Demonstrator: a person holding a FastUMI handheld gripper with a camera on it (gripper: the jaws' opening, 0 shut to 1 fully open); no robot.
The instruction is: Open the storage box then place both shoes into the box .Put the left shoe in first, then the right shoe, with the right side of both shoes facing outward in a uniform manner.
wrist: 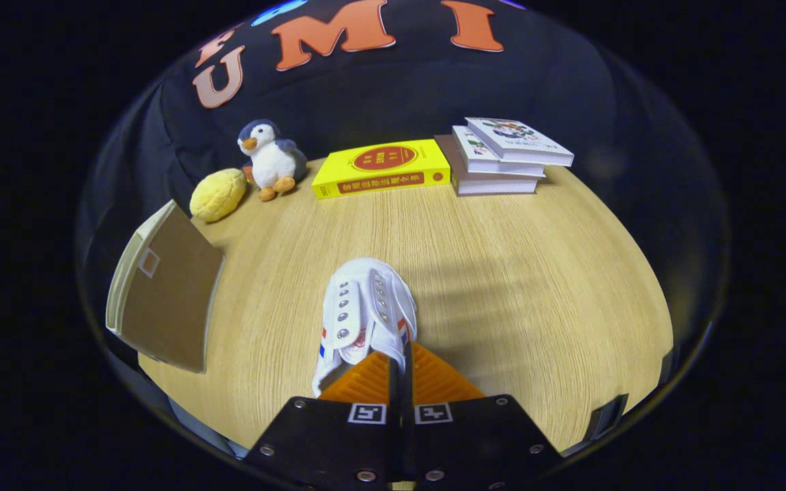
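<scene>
- My gripper [398, 354] is low over the tabletop [516, 286], and its jaws are pulled close together with just a thin gap.
- The jaws pinch the back part of a white shoe [364, 310]. I think both fingers press on it, on the edge by the heel.
- The shoe points away from me, toe first. I can see its rows of metal lace holes and small red and blue marks on its sides.
- I cannot tell if the shoe sits on the tabletop or hangs a bit above it.
- To the left of the shoe, well apart, is a flat brown thing [164, 300] with pale edges. It may be the box or its lid, but I cannot tell.
- Far beyond the shoe, by the black wall [379, 95], a yellow book [381, 167] lies flat.
- Just right of it is a stack of books [502, 157], white ones piled a bit crooked.
- Left of the yellow book stands a toy penguin [269, 158].
- A yellow lumpy thing [218, 194], like a bun or a soft toy, is just beside the penguin.
- A grey shadow falls on the wood to the right of the shoe.
</scene>
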